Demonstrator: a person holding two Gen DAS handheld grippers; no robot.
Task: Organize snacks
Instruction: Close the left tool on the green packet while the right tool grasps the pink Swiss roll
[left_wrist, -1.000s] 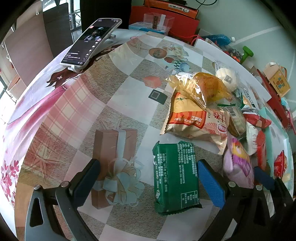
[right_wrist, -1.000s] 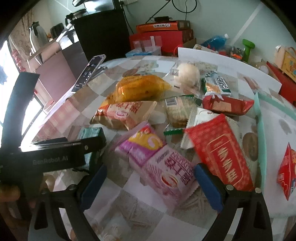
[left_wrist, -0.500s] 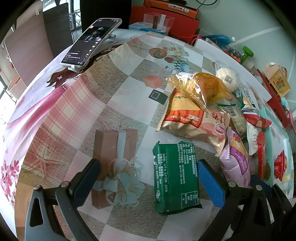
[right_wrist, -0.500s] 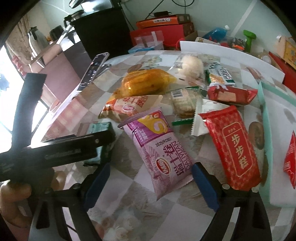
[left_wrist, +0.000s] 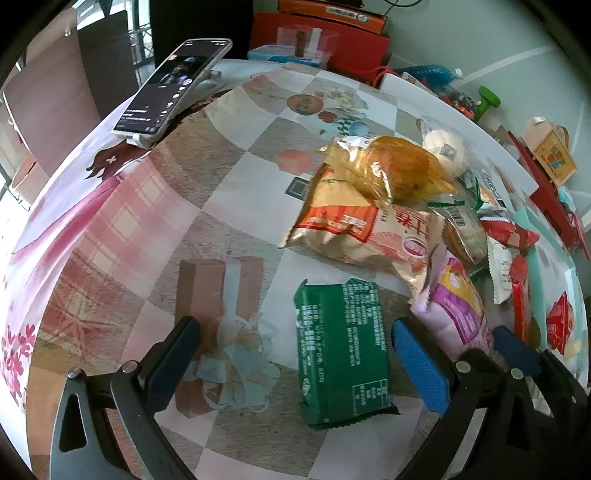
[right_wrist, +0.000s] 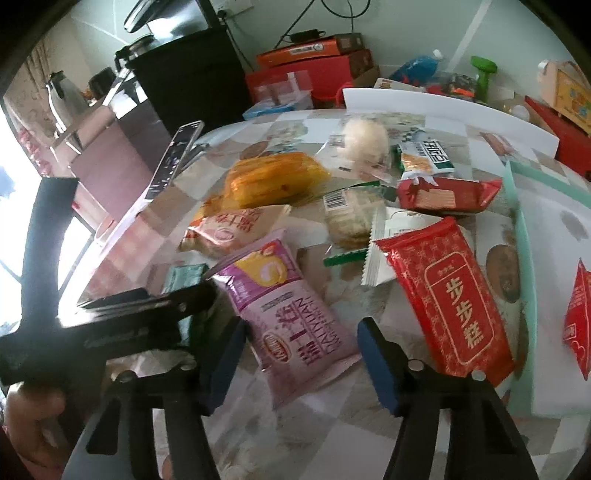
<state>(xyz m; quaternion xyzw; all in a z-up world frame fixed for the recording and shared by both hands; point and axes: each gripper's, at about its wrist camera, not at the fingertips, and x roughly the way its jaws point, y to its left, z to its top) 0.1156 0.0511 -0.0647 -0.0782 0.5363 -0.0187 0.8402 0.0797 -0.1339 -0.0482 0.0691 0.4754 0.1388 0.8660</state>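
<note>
Closing in with the right gripper (right_wrist: 301, 332), narrowing from wide to snug, pads (right_wrist: 373, 354) pressing the long edges of the purple pack (right_wrist: 295, 325). Swung lengthways between the fingers since a second ago. Looks like a grip forming, so nearly ready to lift clear of the pile. Holding the left gripper (left_wrist: 293, 326) wide and empty over the green pack (left_wrist: 343, 350). Out right to the mint-rimmed tray (right_wrist: 524, 258): just a red sachet (right_wrist: 580, 317) seen inside.
</note>
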